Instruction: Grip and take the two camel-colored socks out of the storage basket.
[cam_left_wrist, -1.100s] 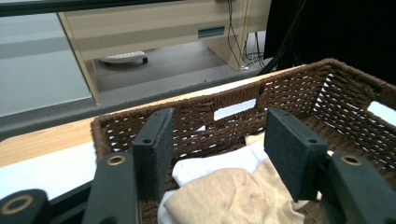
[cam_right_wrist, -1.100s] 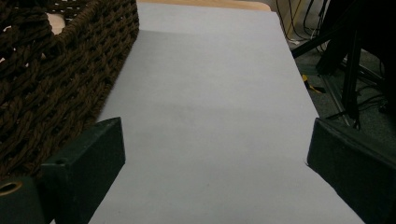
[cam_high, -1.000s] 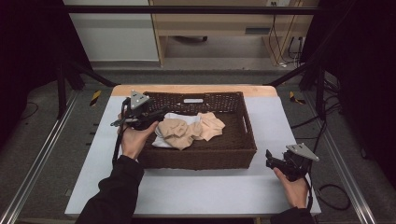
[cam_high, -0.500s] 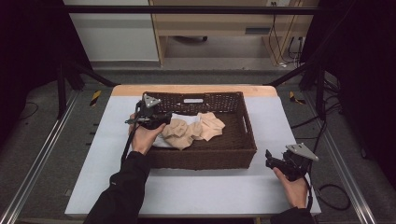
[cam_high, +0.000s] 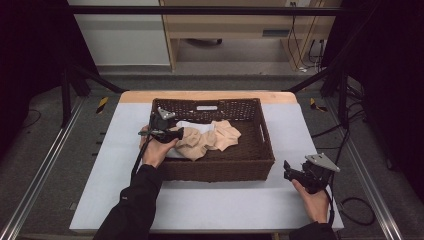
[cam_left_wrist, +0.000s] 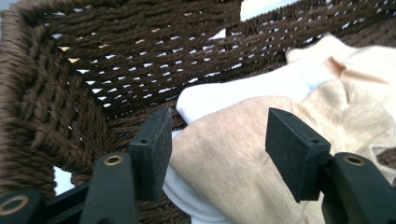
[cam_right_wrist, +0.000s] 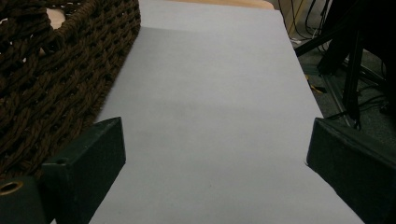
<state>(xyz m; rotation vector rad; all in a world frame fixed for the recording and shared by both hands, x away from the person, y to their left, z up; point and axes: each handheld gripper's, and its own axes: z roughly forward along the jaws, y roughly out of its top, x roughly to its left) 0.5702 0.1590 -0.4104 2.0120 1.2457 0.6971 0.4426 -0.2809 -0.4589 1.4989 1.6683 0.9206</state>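
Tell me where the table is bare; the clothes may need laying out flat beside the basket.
The pale grey tabletop is bare in front of the dark brown woven basket, between the two forearms, and right of it, past the right claw. The strip left of it is narrower. Inside it is crowded: beige and white garments, left claw.
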